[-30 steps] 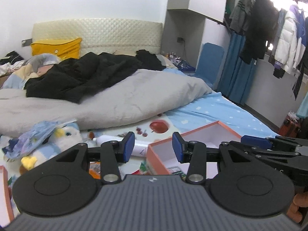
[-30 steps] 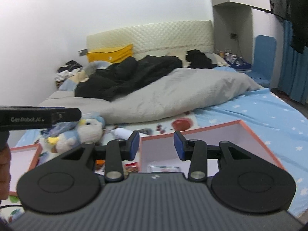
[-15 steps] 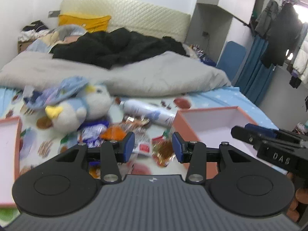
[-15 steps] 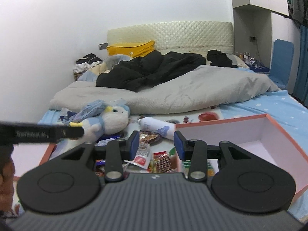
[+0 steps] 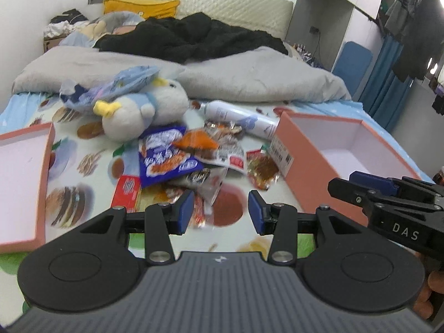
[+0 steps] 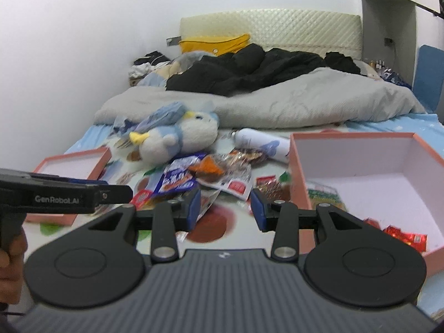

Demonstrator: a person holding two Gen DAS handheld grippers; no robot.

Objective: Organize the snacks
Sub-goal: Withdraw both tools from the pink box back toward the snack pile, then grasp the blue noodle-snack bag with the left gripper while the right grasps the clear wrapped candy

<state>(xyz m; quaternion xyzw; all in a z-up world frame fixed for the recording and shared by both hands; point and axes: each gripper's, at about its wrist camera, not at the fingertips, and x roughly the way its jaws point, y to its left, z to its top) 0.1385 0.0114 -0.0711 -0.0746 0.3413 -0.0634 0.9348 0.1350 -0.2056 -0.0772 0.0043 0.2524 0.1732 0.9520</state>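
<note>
A heap of snack packets (image 5: 191,158) (image 6: 205,174) lies on the printed bedsheet, with a blue-and-white bag (image 5: 166,158) and an orange packet (image 5: 197,141) on top. To its right stands an open pink box (image 5: 305,166) (image 6: 297,172); a few packets (image 6: 402,236) lie inside. My left gripper (image 5: 220,212) hovers open just short of the heap, nothing between its fingers. My right gripper (image 6: 224,208) is open and empty too, over the sheet between heap and box. Each gripper shows at the edge of the other's view.
The pink box lid (image 5: 41,177) (image 6: 102,158) lies at the left. A plush penguin (image 5: 141,111) and a white spray can (image 5: 238,119) rest behind the heap. A grey duvet (image 5: 249,77) with black clothes covers the far bed. A hand (image 6: 8,263) holds the left gripper.
Both grippers have come down and tipped toward the bed, so the snack heap and box now fill the views. Their jaws have kept the same gap.
</note>
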